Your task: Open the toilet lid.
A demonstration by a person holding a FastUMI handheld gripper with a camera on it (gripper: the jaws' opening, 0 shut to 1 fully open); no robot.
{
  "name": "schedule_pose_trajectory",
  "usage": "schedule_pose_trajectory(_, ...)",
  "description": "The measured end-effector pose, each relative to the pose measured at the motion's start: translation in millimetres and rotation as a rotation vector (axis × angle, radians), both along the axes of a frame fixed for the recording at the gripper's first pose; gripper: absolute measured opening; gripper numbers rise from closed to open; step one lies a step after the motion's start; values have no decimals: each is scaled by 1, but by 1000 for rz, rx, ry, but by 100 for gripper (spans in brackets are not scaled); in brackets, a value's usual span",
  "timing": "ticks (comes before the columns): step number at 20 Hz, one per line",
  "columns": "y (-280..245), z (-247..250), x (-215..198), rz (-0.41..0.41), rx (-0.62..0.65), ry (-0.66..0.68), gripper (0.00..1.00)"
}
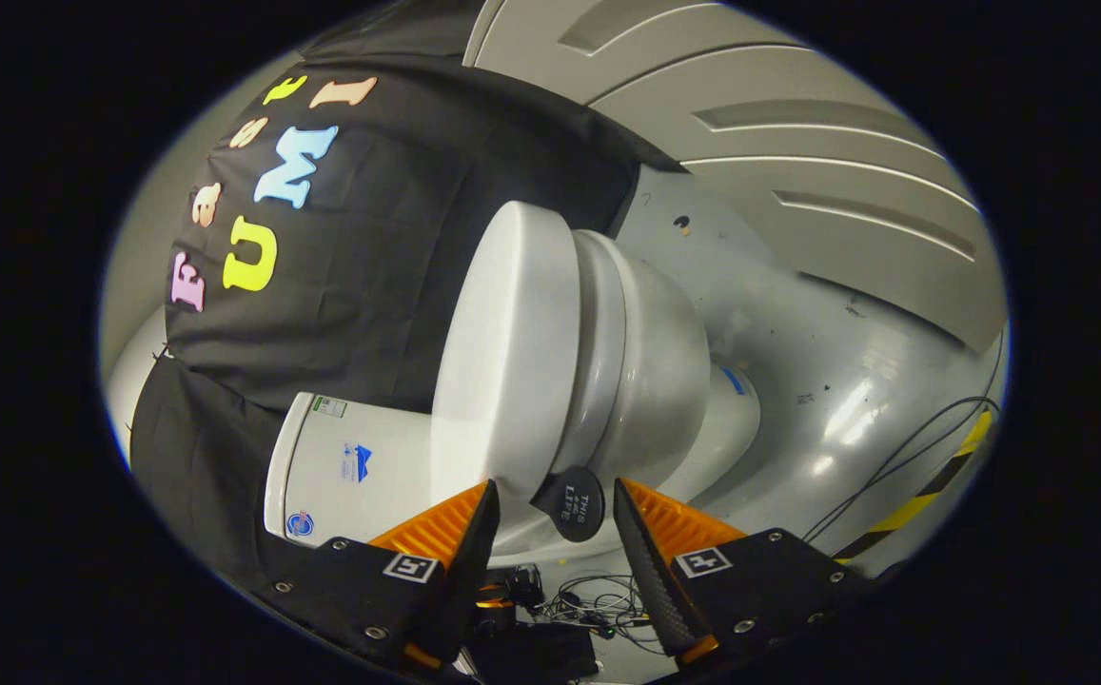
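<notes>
At the bottom of the frame the hand-held gripper (555,509) stands wide, holding nothing; a dark round tab (577,504) sits between its fingertips, untouched. Just beyond, at centre, the toilet lid (502,352) lies closed on the bowl (655,371). Closing off-centre could pinch only the tab's edge, so it might slip free when lifted.

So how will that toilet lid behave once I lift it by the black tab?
The lid looks like a rigid, glossy shell, so it should probably swing up as one stiff piece rather than flex. Its smooth surface likely offers little grip. The tab sits between the open gripper's fingers, looks small, and might slip or bend.
</notes>
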State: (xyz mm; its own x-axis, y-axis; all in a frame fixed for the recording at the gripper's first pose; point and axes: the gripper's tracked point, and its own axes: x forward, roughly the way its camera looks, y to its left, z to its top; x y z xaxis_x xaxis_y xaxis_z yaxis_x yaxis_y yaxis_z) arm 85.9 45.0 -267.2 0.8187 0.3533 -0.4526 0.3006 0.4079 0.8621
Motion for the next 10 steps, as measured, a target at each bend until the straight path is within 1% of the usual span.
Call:
schedule_pose_trajectory(2,3,0,-1,5,45,-2,69)
schedule_pose_trajectory(6,-5,-8,1,-40,50,9,39)
schedule_pose_trajectory(8,-4,-11,3,-49,62,20,27)
schedule_pose_trajectory(10,-6,-9,3,-62,84,14,18)
